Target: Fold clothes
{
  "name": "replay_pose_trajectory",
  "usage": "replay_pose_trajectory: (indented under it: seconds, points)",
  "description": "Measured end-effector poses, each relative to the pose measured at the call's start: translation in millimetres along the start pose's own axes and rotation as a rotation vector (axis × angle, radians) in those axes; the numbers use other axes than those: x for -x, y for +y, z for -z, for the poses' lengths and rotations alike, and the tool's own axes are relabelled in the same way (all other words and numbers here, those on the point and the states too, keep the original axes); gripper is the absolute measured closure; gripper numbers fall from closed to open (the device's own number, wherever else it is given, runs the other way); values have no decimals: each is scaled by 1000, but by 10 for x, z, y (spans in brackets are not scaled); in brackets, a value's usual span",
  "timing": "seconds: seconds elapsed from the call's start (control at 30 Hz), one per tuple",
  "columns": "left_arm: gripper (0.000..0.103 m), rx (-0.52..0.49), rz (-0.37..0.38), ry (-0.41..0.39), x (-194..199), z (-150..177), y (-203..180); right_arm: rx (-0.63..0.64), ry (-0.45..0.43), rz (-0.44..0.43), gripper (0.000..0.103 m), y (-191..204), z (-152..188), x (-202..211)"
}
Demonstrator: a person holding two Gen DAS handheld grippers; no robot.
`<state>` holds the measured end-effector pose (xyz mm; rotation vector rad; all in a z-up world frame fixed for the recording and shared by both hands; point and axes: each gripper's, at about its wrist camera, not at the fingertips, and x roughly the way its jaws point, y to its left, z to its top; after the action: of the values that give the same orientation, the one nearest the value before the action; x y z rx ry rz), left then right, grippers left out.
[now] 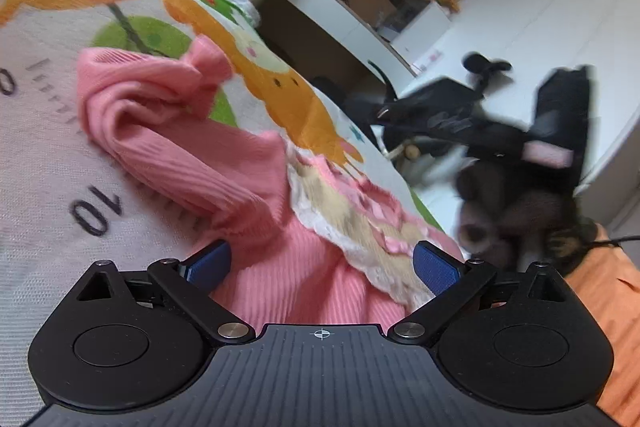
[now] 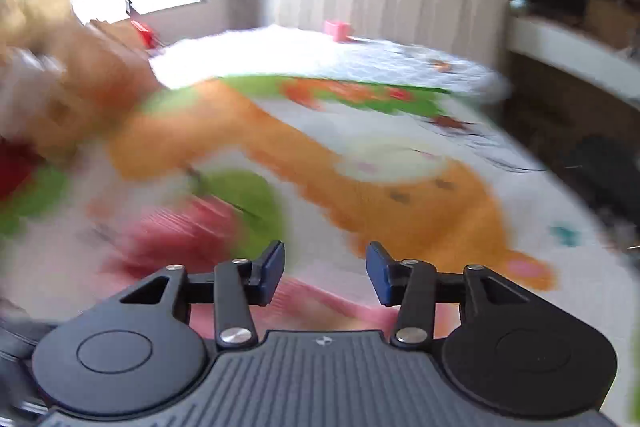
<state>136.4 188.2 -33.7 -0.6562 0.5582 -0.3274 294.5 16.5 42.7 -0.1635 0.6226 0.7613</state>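
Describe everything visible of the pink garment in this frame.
The pink garment looks like ribbed knit, with a cream lace-edged frill carrying pink trim. It lies crumpled and unfolded on the giraffe-print mat, one part twisted upward. The open left gripper straddles its near edge; whether the fingers touch it is unclear.

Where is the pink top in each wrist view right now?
Left wrist view: the pink top fills the centre, crumpled on the mat, running down between the open left tool.
Right wrist view: blurred, it shows as a pink-red smear at lower left and under the open right tool.
Shared landmark: the orange giraffe print on the mat.
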Motion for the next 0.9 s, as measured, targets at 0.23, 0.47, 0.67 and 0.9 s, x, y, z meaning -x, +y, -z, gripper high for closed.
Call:
replay_pose_trajectory:
  seconds: [0.23,0.47,0.67,0.9]
  points:
    - [0,-134,-467,-131,351,-274,-33,1,59,-137,56,520,-79,-677]
    - [0,-151,-382,-36,210,-201,-83,48,-96,-58,100,618,-260,-243]
    - [0,-260,-386,-18,136,-58,-289,-57,-240,51,100,94,-70,1101]
    - [0,-350,-427,-5,101,-38,-505,-227,-16,269,99,-582,1077,1376]
